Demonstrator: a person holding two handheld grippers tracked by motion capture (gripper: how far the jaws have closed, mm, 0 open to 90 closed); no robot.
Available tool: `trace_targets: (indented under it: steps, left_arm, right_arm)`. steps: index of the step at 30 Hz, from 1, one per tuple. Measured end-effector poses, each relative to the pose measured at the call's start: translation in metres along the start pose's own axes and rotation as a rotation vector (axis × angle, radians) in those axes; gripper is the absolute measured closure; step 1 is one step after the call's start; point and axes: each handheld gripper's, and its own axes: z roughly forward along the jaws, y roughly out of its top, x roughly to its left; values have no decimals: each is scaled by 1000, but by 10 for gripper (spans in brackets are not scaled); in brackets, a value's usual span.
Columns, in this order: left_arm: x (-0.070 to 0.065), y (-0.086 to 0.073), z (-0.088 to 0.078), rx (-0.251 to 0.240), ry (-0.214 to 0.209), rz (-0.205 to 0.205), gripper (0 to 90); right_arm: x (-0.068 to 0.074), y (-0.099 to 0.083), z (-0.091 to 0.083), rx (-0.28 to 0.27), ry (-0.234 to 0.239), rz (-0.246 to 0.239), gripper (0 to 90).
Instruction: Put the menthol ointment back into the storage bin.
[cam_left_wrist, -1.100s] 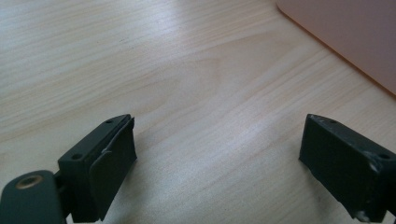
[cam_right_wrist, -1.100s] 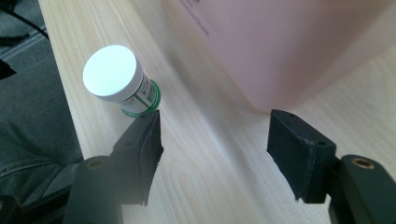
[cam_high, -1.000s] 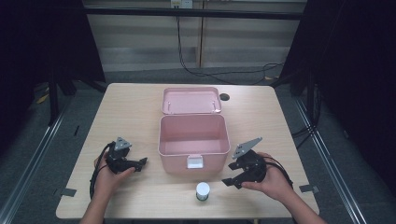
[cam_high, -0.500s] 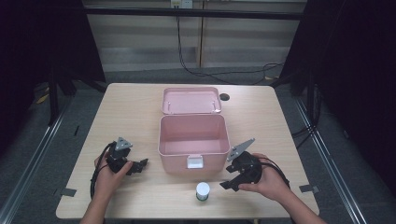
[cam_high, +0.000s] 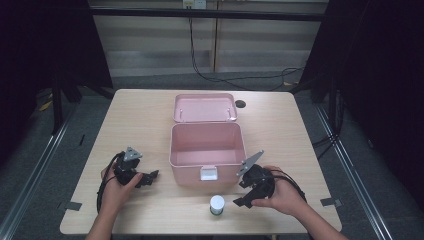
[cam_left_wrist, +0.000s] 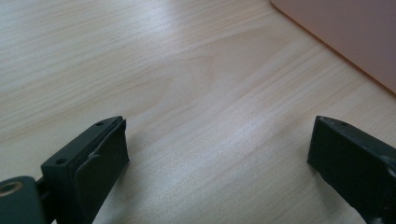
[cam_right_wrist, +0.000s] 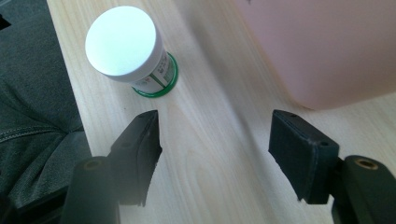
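My left claw (cam_high: 150, 177) has just finished spreading; its jaws stand wide apart over bare table (cam_left_wrist: 196, 84) with nothing between them, just left of the pink box (cam_high: 206, 150). I read that as the left hand parked, not in the job. The box sits mid-table, lid thrown back, empty as far as I can see. My right claw (cam_high: 243, 201) has tipped down toward the small white-capped jar (cam_high: 217, 204), which stands at the near edge, just in front of the box; its jaws are apart and empty too. The right gripper view adds what the high view lacks: the jar (cam_right_wrist: 128, 49) lies ahead of the jaws, not yet between them, with a green band at its base.
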Motion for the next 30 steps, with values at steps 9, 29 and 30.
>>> trace_targets:
  steps: [9, 29, 30]
  left_arm:
    - [0, 0, 0, 0, 0, 0, 43]
    - [0, 0, 0, -1, -1, -1, 42]
    - [0, 0, 0, -1, -1, -2, 42]
  right_arm:
    - [5, 8, 6, 22, 4, -18, 335]
    - [16, 20, 15, 48, 22, -57, 345]
    - [16, 20, 15, 51, 25, -60, 345]
